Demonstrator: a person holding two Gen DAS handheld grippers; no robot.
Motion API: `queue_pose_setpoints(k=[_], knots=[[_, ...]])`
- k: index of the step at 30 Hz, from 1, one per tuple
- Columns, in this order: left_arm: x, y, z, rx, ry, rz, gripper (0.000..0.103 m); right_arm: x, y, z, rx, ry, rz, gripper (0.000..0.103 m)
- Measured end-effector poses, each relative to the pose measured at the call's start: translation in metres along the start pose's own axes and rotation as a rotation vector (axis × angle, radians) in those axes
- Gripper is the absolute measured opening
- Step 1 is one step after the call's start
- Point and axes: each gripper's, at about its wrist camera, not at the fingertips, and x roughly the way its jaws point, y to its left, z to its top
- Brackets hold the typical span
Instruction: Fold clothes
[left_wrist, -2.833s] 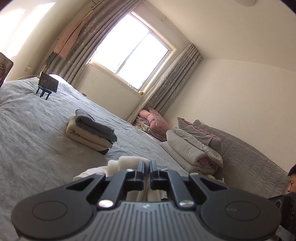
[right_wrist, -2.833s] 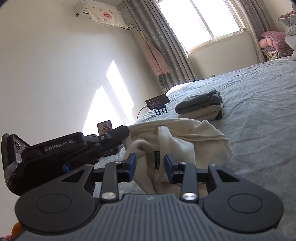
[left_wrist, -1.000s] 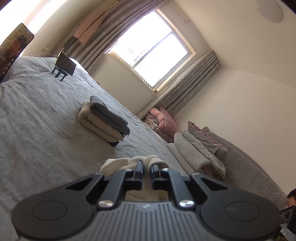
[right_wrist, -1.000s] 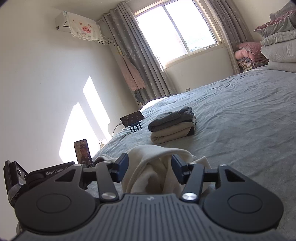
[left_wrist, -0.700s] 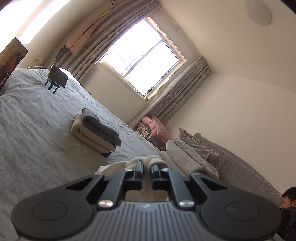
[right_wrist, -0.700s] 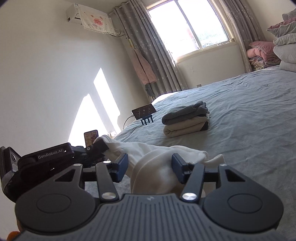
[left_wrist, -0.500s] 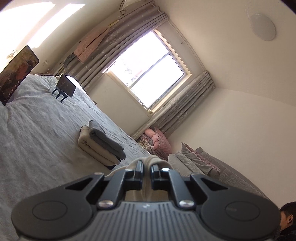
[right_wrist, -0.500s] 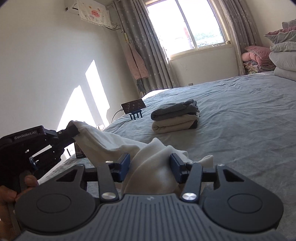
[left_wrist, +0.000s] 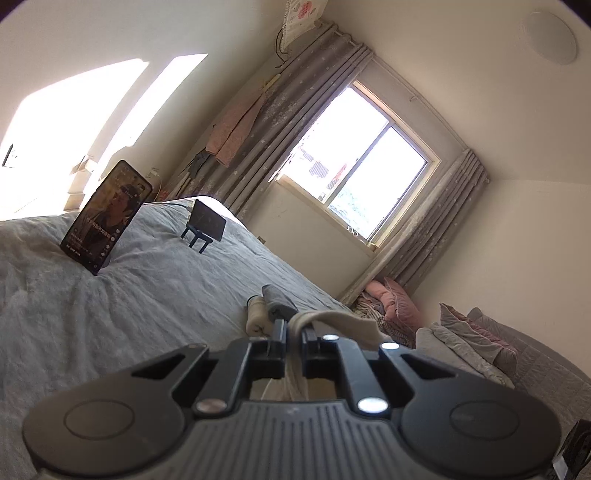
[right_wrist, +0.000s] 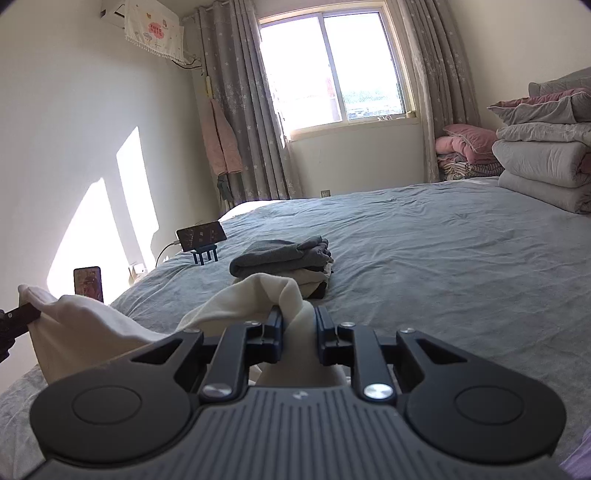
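Observation:
A cream garment (right_wrist: 258, 295) hangs stretched between my two grippers above the grey bed (right_wrist: 443, 258). My right gripper (right_wrist: 298, 328) is shut on a bunched fold of it. My left gripper (left_wrist: 294, 332) is shut on another edge of the same cream garment (left_wrist: 340, 321); it also shows at the far left of the right wrist view (right_wrist: 18, 317), holding the cloth's corner up. Behind lies a stack of folded clothes (right_wrist: 284, 258), grey on top of beige, also in the left wrist view (left_wrist: 269, 306).
Two phones stand on the bed's left side: one upright (left_wrist: 107, 218), one on a blue stand (right_wrist: 201, 236). Folded quilts and pillows (right_wrist: 543, 147) are piled at the right by the window. A wall runs along the left.
My right gripper closed on the cream garment. My left gripper lifted and swung left with its edge, pulling the cloth out between the two grippers.

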Motion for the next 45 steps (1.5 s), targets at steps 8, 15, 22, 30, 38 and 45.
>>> queue_pose_setpoints(k=[8, 15, 22, 30, 38, 45], knots=[[0.024, 0.021, -0.003, 0.032, 0.066, 0.180, 0.007, 0.078, 0.022, 0.007, -0.120, 0.069, -0.005, 0.020], [0.052, 0.050, -0.008, -0.025, 0.190, 0.321, 0.007, 0.134, 0.027, -0.006, -0.066, 0.180, 0.029, 0.020], [0.079, 0.067, -0.020, -0.023, 0.299, 0.392, 0.007, 0.151, 0.038, -0.018, -0.052, 0.243, 0.042, 0.025], [0.081, 0.067, -0.021, -0.001, 0.355, 0.411, 0.042, 0.106, 0.050, -0.002, -0.060, 0.185, 0.127, 0.055], [0.079, 0.076, -0.014, -0.023, 0.374, 0.414, 0.049, 0.052, 0.072, -0.008, -0.127, 0.159, 0.226, 0.056], [0.085, 0.082, -0.011, -0.018, 0.370, 0.404, 0.050, 0.021, 0.094, -0.027, -0.172, 0.181, 0.306, 0.056]])
